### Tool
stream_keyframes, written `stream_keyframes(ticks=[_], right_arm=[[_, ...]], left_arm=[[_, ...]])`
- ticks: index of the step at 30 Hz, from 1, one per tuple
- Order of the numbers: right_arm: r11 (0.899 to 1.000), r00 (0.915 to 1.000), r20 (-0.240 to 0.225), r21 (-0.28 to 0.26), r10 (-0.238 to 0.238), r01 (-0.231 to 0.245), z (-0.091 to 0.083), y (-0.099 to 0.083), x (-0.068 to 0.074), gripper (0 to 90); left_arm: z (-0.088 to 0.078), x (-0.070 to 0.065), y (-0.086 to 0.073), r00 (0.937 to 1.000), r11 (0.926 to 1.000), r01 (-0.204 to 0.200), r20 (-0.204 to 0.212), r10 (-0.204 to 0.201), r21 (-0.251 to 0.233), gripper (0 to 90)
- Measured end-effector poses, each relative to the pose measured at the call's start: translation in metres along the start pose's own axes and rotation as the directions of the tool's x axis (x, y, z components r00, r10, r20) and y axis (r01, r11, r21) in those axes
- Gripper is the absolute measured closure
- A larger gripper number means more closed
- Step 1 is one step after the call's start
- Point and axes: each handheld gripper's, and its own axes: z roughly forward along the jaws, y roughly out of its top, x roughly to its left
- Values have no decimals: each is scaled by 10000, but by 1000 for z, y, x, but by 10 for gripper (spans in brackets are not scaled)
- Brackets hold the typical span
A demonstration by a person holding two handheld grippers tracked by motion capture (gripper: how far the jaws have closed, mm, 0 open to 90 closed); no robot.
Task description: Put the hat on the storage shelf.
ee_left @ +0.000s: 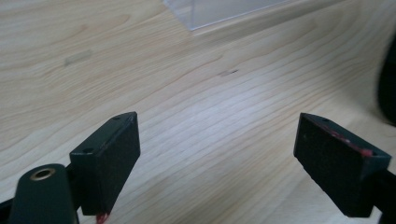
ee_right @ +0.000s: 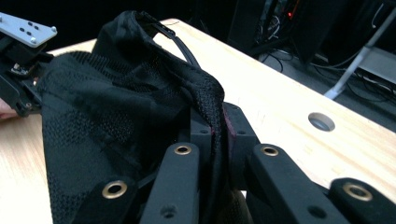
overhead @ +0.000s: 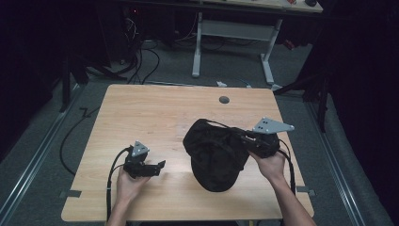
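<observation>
A black cap (overhead: 215, 154) sits right of centre on the wooden tabletop (overhead: 141, 117), its brim toward the near edge and its crown raised on the far side. The right gripper (overhead: 245, 139) is clamped on the cap's right-hand rim; in the right gripper view a fold of the knitted black fabric (ee_right: 140, 107) is pinched between the closed jaws, and a thin strap loops over the top of the crown. The cloth shows a fine mesh texture with slightly darker and lighter patches. No writing or logo can be read on it.

The left gripper (overhead: 159, 165) rests low over the tabletop well to the left of the cap, held by the left hand (overhead: 129, 181), with bare wood between it and the cap. Its jaws stand wide apart with nothing between them, and red marks show on the pads (ee_left: 343, 161).

A round grey hole (overhead: 224, 100) sits in the tabletop near the far edge, apart from the cap. Beyond the tabletop, a white-legged desk (overhead: 235, 33) stands on the grey floor, with black cables (overhead: 141, 61) trailing to its left.
</observation>
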Motion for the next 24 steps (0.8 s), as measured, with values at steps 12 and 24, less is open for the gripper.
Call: stream_keyframes(ticks=[12, 24], right_arm=[[9986, 9995, -205, -472, -257, 247, -7, 18, -3, 848], [9954, 9974, -357, -748, -628, 600, -11, 30, -4, 847]], left_arm=[[-5, -33, 11, 9914, 9995, -238, 1294, 207, 225, 132], [-6, -59, 23, 9704, 9991, -150, 2415, 48, 407, 122]])
